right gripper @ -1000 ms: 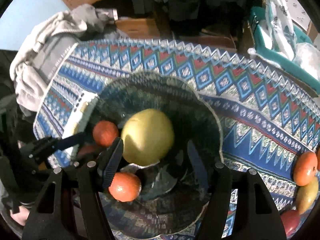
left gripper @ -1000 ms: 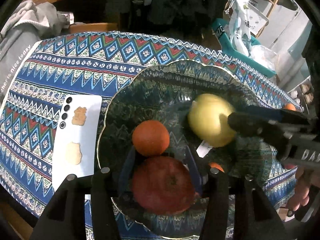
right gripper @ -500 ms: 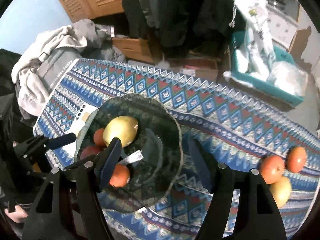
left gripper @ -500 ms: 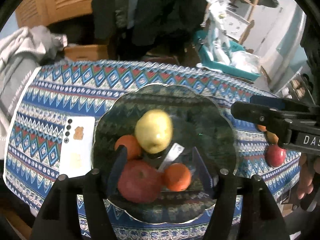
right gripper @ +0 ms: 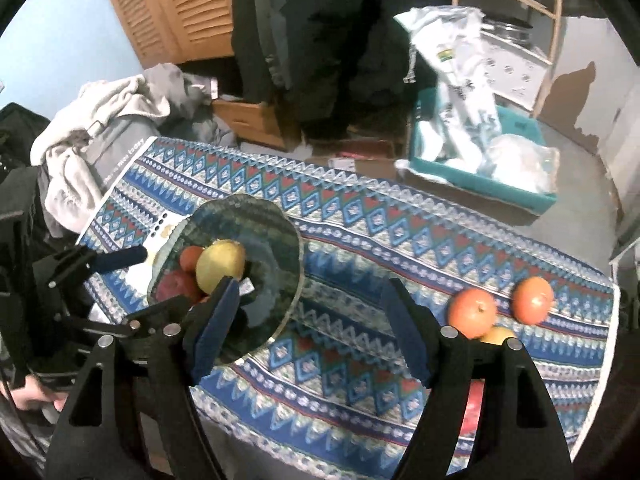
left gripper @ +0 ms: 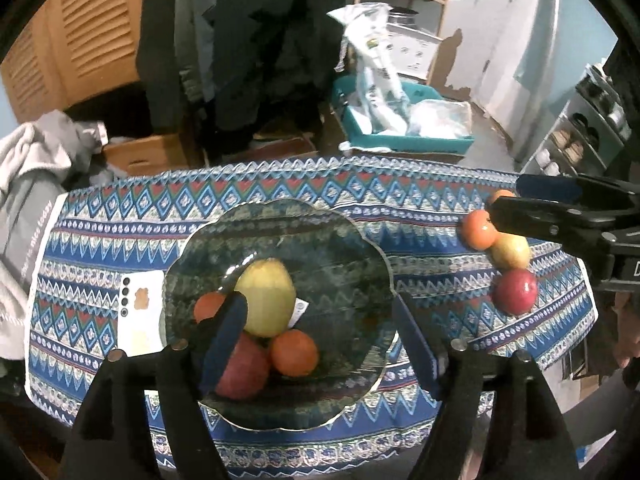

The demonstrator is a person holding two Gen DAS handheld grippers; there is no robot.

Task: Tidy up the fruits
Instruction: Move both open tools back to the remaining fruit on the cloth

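1. the left hand-held gripper point(left gripper: 320, 332) is lifting away above the plate point(left gripper: 360, 240); its jaws are opening, nothing clamped between them.
2. the right hand-held gripper point(right gripper: 310, 328) is also backing off over the patterned surface point(right gripper: 360, 248), jaws opening and empty.
3. the yellow fruit point(left gripper: 266, 298) and red apple point(left gripper: 240, 368), a second ago right by the jaws, are now resting on the plate with two oranges.
4. four fruits are still waiting at the surface's right end, including the loose red apple point(left gripper: 515, 292); those probably come next.
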